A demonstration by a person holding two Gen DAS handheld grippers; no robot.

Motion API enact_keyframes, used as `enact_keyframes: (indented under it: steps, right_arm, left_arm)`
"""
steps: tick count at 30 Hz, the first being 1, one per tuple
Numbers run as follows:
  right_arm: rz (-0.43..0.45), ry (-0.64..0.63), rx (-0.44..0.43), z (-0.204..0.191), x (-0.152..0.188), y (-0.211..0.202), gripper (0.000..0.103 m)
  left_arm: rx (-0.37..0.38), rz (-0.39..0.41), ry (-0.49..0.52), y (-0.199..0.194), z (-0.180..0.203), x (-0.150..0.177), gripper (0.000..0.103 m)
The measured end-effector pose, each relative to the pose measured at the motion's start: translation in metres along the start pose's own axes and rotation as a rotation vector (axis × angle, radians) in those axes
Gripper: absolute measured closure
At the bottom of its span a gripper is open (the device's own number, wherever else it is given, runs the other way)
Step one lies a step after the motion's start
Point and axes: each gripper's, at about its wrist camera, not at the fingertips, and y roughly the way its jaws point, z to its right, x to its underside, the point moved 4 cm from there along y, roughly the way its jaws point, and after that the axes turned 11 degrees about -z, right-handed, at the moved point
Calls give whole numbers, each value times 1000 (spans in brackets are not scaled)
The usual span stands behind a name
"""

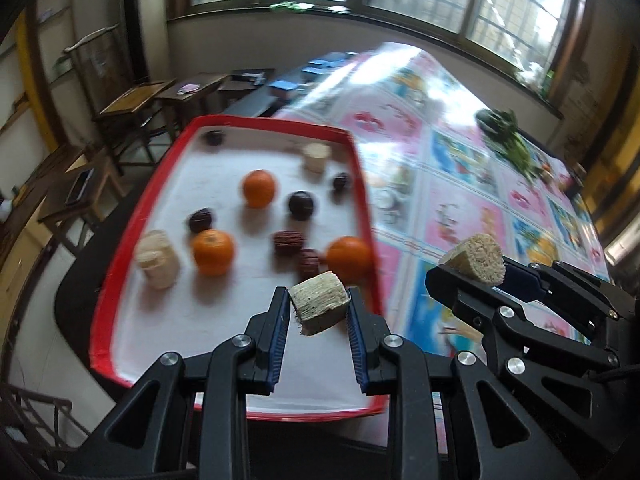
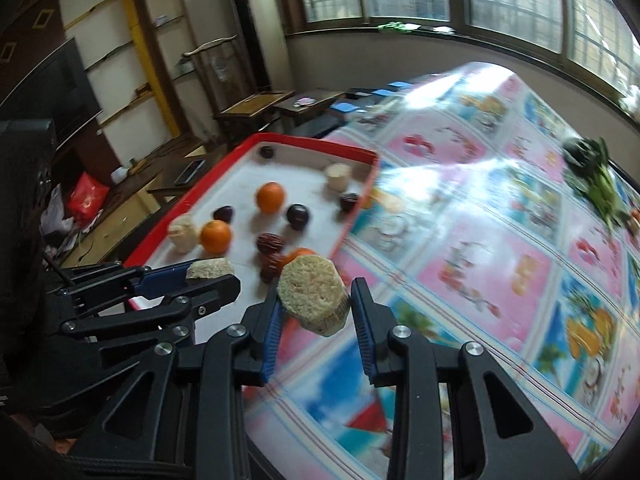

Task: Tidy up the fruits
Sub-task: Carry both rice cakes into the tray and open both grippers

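Left tongs (image 1: 319,309) are clamped on a pale, fibrous cane chunk (image 1: 319,307) with a cut face, held above the near end of the red-rimmed tray (image 1: 116,280); right tongs (image 2: 316,306) grip a second cane chunk (image 2: 314,296), round and coarse-grained, over the patterned worktop (image 2: 480,260) just beside the tray. On the white tray floor lie three oranges (image 1: 213,251), dark round fruits (image 1: 301,205) and more pale chunks (image 1: 157,263), scattered apart. Motion blur smears the worktop print and the green leafy heap (image 2: 596,178) at the far edge, so it cannot be identified.
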Motion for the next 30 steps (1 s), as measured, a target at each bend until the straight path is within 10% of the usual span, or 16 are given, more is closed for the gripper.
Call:
enact_keyframes:
  steps: [30]
  right_arm:
    - [-161, -91, -46, -58, -17, 87, 68]
  left_arm:
    - [-94, -102, -116, 44, -83, -6, 75]
